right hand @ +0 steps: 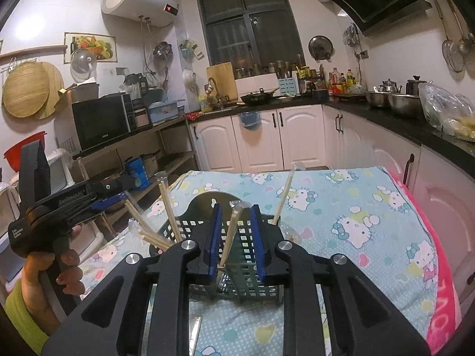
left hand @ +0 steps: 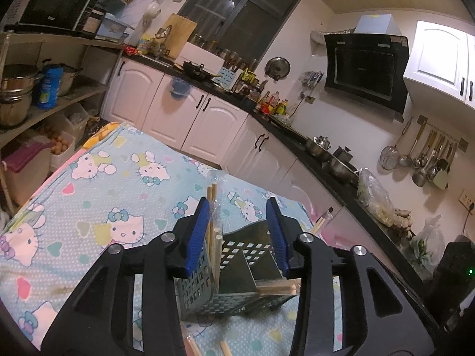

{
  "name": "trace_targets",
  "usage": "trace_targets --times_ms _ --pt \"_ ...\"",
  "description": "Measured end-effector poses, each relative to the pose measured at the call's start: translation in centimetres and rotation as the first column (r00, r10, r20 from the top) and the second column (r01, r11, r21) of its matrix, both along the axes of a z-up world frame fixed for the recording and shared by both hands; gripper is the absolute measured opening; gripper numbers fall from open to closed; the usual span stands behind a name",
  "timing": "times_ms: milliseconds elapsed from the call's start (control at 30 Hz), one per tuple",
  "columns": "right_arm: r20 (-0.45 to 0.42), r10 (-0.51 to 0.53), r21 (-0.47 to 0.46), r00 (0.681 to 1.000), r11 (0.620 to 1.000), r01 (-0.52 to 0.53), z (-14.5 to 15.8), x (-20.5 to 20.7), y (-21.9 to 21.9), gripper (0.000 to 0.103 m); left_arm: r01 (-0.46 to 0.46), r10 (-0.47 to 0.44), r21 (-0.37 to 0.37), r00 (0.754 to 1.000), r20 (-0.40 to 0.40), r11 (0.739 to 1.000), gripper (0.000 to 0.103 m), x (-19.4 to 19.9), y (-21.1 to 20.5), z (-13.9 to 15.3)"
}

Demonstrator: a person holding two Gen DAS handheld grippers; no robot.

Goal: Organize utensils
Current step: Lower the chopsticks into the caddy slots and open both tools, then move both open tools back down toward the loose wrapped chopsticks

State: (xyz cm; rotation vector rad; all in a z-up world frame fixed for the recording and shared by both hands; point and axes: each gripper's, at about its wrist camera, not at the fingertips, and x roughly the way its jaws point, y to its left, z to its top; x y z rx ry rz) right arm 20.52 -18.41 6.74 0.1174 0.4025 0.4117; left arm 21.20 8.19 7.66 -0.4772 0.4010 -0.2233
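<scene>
**Chopsticks going into the caddy**

On the left, our left gripper point(left hand: 242, 234) stands wide and holds nothing, poised over the dark perforated utensil caddy point(left hand: 237, 279), with wrapped chopsticks point(left hand: 214, 231) upright just inside its left pad. The caddy sits on the Hello Kitty cloth point(left hand: 104, 195).

Further right, our right gripper point(right hand: 236, 240) also has its jaws parted, and one wrapped chopstick point(right hand: 230, 237) stands between the pads; we cannot tell whether either pad touches it.

We judge we are mid-sorting, dropping sticks into compartments. The next move likely calls for lifting clear and fetching the loose chopstick ends point(left hand: 225, 348) lying on the cloth.

Behind run white cabinets point(right hand: 261, 139), a dark window point(right hand: 249, 20) and a microwave point(right hand: 101, 124).
</scene>
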Motion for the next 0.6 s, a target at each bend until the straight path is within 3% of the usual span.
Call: trace_targets --times_ms 233,400,533,600 --pt "-0.009 0.001 0.002 1.0 1.0 -0.001 -0.2 -0.9 -0.5 0.027 -0.006 0.006 0.001 1.0 -0.008 1.0 0.044 -0.7 0.2 0.1" --pt "-0.008 0.004 -0.002 1.0 1.0 -0.004 -0.2 -1.6 -0.6 0.032 -0.007 0.007 -0.006 1.0 -0.01 1.0 0.06 -1.6 0.5 0.1" --pt "-0.005 0.005 -0.003 1.0 1.0 -0.005 0.0 -2.2 -0.7 0.038 -0.014 0.014 0.0 1.0 -0.01 1.0 0.065 -2.3 0.6 0.3" --pt "-0.004 0.005 -0.004 1.0 1.0 -0.005 0.0 -2.7 -0.9 0.041 -0.013 0.013 -0.001 1.0 -0.015 1.0 0.073 -2.7 0.7 0.5"
